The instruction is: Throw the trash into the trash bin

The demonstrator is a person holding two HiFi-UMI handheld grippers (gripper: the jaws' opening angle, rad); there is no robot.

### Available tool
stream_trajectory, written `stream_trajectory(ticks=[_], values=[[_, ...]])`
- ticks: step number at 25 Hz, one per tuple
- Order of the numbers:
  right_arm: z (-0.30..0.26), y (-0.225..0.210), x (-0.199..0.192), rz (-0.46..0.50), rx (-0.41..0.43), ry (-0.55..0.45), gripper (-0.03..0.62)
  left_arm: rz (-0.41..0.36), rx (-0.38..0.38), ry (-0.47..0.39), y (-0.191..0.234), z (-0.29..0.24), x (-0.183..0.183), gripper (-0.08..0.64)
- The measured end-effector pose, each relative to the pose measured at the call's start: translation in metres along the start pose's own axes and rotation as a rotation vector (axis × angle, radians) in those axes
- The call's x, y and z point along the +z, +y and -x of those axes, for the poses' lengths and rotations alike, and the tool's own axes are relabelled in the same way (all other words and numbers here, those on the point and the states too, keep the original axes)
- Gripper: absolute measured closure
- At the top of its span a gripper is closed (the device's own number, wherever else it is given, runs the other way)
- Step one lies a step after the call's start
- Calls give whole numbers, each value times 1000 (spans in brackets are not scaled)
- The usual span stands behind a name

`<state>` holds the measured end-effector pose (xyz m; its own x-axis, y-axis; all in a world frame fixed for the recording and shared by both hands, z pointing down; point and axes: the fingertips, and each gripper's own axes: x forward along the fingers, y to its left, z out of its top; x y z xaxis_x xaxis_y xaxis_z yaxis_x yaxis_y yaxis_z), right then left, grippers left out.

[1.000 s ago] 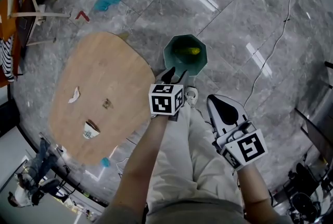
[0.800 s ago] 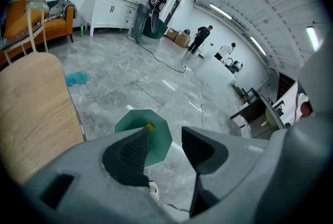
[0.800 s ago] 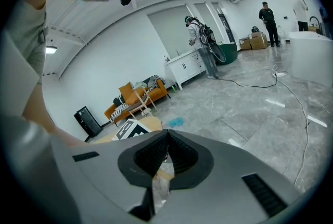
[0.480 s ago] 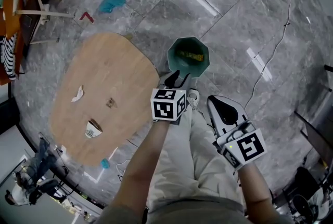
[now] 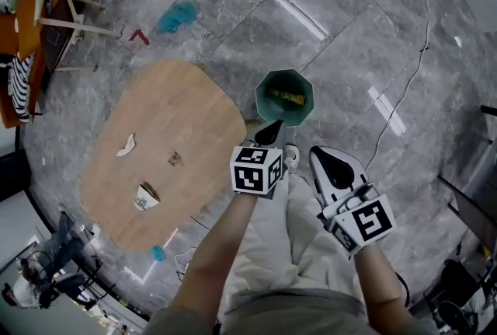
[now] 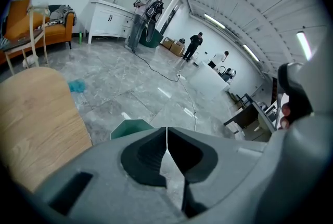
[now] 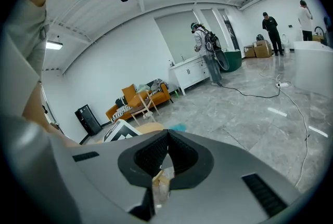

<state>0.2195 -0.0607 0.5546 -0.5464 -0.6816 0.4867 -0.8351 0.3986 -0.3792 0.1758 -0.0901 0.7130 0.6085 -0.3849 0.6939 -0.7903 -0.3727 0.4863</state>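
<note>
A grey marble floor [image 5: 365,22] fills the head view, with a thin cable [image 5: 404,92] running across it on the right. A rounded wooden bench [image 5: 178,116] stands at the left. On it lie a crumpled white scrap of paper [image 5: 126,145], a small brown scrap [image 5: 175,159] and a paper cup [image 5: 145,198], each well apart from the others. Beyond the bench, a blue rag [image 5: 177,15] and a small red piece [image 5: 139,36] lie on the floor.

The green trash bin [image 5: 284,96] stands on the floor just beside the bench's right edge. A piece of yellow trash [image 5: 286,98] lies inside it.

The left gripper [image 5: 268,133] hangs near the bin's near rim and points down toward it. Its fingers have just closed and are pressed together, with no thing between them in the left gripper view. The right gripper [image 5: 320,151] is held to the right of the left one, apart from the bin, above the person's light trousers [image 5: 295,240]. Its fingers meet at the tips in the right gripper view.
</note>
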Motion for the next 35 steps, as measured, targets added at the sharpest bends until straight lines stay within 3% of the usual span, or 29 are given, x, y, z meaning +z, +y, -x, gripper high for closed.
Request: stream_trajectory(ticks=[35], values=[[78,56,92,105,26,-57,584,-46,-123,-121,-118,151,70,551]])
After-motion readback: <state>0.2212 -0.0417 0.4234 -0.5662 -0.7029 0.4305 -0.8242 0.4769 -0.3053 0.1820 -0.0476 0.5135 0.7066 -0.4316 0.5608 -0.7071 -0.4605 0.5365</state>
